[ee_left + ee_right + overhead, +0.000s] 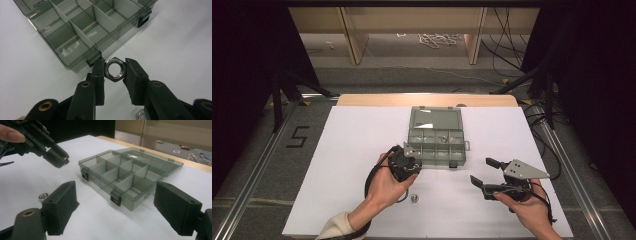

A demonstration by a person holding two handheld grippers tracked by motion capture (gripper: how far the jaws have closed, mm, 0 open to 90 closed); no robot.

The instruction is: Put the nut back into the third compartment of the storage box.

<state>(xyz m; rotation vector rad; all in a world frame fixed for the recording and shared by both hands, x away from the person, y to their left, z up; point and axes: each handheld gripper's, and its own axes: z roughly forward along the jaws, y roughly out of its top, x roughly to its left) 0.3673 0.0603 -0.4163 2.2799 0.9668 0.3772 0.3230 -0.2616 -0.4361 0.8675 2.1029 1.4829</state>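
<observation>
The left hand-held gripper (114, 71) is clenching a hex nut (114, 69) between its pads, holding it above the desk (175, 45) just beside the front latch corner of the open compartment box (82, 27). A second nut (414, 198) is lying on the desk nearer the person. The right hand-held gripper (116, 210) is hovering released, jaws spread wide and grasping nothing, facing the box.

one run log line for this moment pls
left hand-held gripper: shut on hex nut, near front edge of open organizer box | right hand-held gripper: open, holding nothing | second nut: on table
</observation>
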